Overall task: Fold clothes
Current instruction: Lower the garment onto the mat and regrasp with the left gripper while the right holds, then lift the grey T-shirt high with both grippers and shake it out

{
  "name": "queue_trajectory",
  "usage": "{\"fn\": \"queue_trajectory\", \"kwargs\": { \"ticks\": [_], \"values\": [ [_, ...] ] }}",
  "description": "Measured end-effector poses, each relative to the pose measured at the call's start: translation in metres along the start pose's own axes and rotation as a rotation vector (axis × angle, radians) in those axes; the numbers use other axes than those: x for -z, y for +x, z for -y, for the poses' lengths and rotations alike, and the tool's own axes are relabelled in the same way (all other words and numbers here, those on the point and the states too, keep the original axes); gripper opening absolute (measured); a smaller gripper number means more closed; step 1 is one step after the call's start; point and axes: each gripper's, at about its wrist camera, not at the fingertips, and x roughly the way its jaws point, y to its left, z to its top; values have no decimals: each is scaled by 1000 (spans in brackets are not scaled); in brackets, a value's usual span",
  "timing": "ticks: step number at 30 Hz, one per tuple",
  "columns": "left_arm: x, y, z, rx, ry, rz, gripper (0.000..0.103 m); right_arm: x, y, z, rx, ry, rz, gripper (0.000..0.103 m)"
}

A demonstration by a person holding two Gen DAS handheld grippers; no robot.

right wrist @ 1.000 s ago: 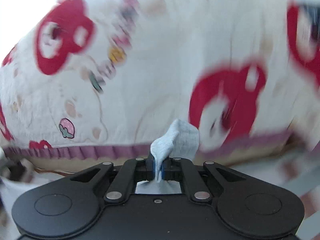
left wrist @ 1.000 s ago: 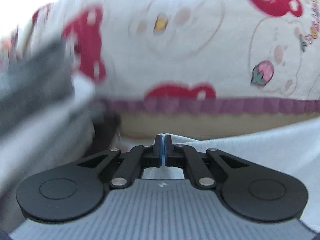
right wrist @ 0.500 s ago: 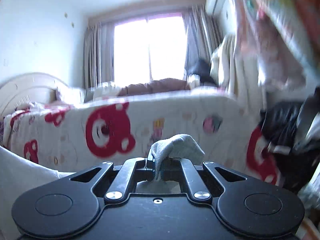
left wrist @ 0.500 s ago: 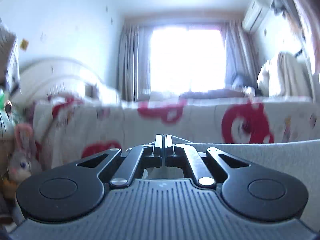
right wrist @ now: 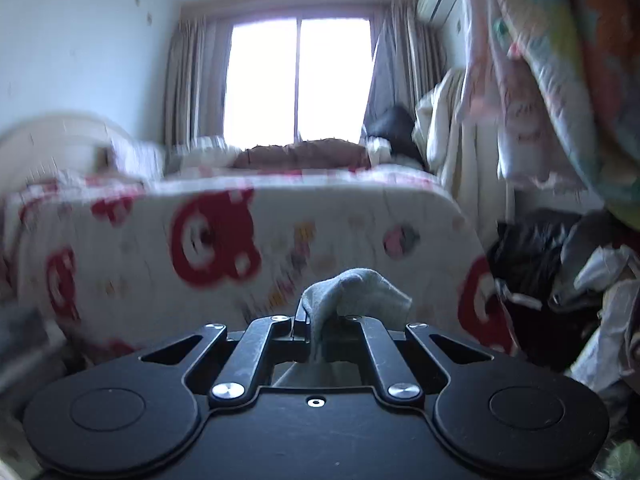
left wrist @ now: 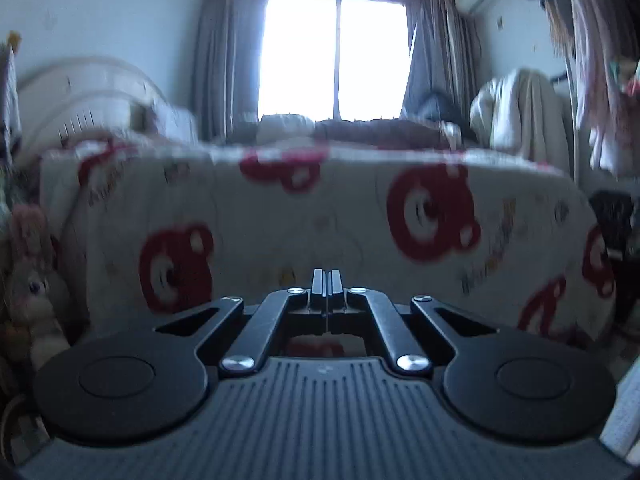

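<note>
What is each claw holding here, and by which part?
The right claw pinches a bunched edge of a pale grey garment. The left claw is shut, with no cloth visible between its fingers.

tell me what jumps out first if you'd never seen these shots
The bright window at the far wall, dead centre, and below it the bed under a cover of big red bears. Nearer, a grey cloth bunches up from the right gripper, jaws shut on it; clothes hang at right.
</note>
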Motion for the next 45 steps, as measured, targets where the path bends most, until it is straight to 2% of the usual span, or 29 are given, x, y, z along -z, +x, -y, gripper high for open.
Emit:
{"fn": "queue_trajectory", "kwargs": {
  "ticks": [3,6,7,9,11,13,14,15,16,18,20,21,24,26,29,32,34,35,36,37,39,40,41,45],
  "values": [
    [80,56,2,109,-117,-368,2,31,38,3,31,-3,-88,6],
    [165,90,8,215,-273,-651,2,57,61,8,52,29,-143,6],
    [188,97,11,250,-317,-728,2,64,66,10,59,43,-163,6],
    [217,102,22,316,-379,-831,2,75,74,12,77,48,-193,6],
    [227,107,31,372,-401,-884,6,82,77,12,85,51,-215,6],
    [231,111,37,423,-384,-906,16,86,78,11,87,54,-232,6],
    [233,112,40,425,-374,-910,21,88,78,11,88,55,-241,6],
    [234,113,42,418,-361,-914,31,90,79,11,89,56,-250,6],
    [234,115,43,396,-344,-916,35,92,79,11,89,57,-257,6],
    [234,116,44,355,-304,-914,35,94,80,10,91,51,-261,6],
    [234,118,44,323,-273,-917,41,97,81,10,93,45,-263,6],
    [234,120,43,329,-278,-931,44,99,82,12,98,46,-265,6],
    [241,130,48,355,-293,-990,46,104,85,19,114,69,-271,6],
    [247,134,57,342,-235,-1012,46,108,86,24,125,82,-278,6],
    [252,136,76,309,-63,-997,46,115,87,32,142,95,-291,6],
    [259,139,83,340,-18,-1022,50,120,86,39,150,119,-296,6],
    [263,144,84,369,-20,-1049,57,123,86,41,149,128,-298,6],
    [264,146,82,374,-35,-1060,57,125,86,42,149,131,-300,6],
    [264,148,80,379,-50,-1072,56,126,86,42,149,133,-302,6],
    [264,149,79,386,-64,-1071,38,127,86,42,149,133,-303,6],
    [255,137,81,410,-28,-991,6,129,85,42,150,134,-304,6],
    [250,130,84,420,9,-949,1,129,84,42,152,136,-304,6],
    [246,123,87,424,44,-918,1,130,83,42,156,140,-304,6],
    [233,99,95,441,74,-829,1,132,84,47,165,156,-304,6]
  ]
}}
